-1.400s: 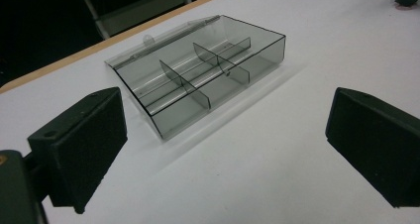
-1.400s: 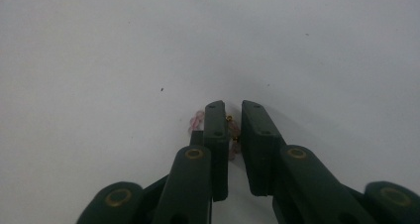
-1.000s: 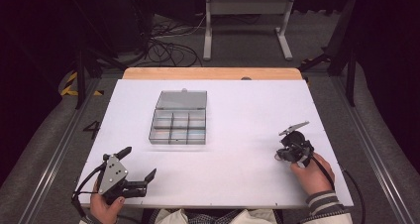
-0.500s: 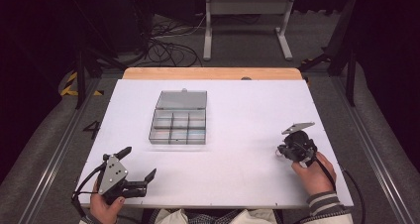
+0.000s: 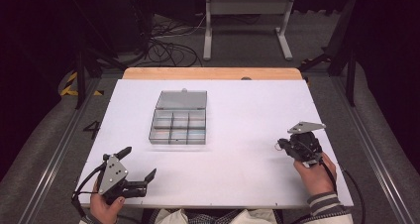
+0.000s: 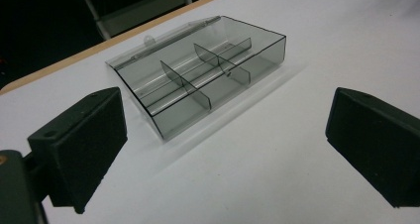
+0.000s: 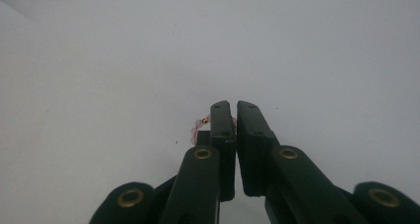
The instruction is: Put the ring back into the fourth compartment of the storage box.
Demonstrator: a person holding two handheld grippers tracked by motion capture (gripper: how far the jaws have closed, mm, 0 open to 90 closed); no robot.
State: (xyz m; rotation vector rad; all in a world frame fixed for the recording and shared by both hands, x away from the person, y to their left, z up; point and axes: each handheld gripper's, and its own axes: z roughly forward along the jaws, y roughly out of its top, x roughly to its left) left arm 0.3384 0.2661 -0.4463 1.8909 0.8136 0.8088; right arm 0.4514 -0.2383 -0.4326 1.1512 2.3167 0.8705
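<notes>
A clear plastic compartment box (image 5: 178, 121) lies with its lid open on the white table (image 5: 247, 105); it also shows in the left gripper view (image 6: 198, 80), its cells looking empty. My left gripper (image 5: 137, 162) rests at the near left corner, jaws wide open toward the box with nothing between them (image 6: 225, 130). My right gripper (image 5: 281, 144) hovers near the right edge, jaws shut (image 7: 234, 107). A tiny pink and gold piece (image 7: 199, 126) sticks out beside its left jaw, apparently pinched at the tips.
A wooden strip (image 5: 213, 73) runs along the table's far edge. Beyond it stand a metal frame (image 5: 245, 21) and tangled cables (image 5: 168, 48) on the floor. White tabletop lies between the box and both grippers.
My right gripper has lifted a little and drifted slightly right, jaws still shut. The left gripper and the box have not moved.
</notes>
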